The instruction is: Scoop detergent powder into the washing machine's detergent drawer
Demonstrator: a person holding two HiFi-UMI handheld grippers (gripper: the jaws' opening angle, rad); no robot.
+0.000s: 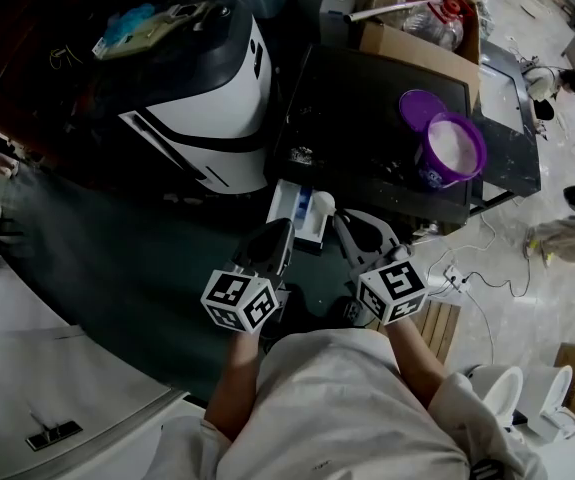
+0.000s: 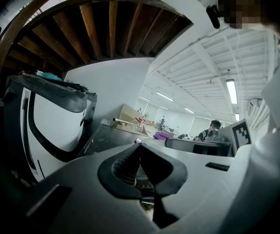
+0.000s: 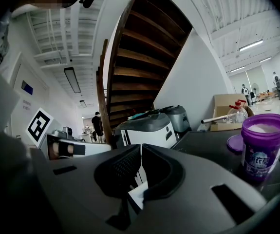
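- left gripper (image 1: 279, 234) just short of the pulled-out drawer (image 1: 295, 214); jaws together, empty;
- right gripper (image 1: 342, 221) jaws clamped on white scoop (image 1: 323, 204) over the drawer;
- open purple tub (image 1: 451, 150) well beyond the drawer

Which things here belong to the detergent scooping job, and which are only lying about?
For the job:
- open purple detergent tub
- its lid
- pulled-out detergent drawer
- washing machine

Lying about:
- cardboard box
- plastic bottle in it
- white-and-black appliance on the left
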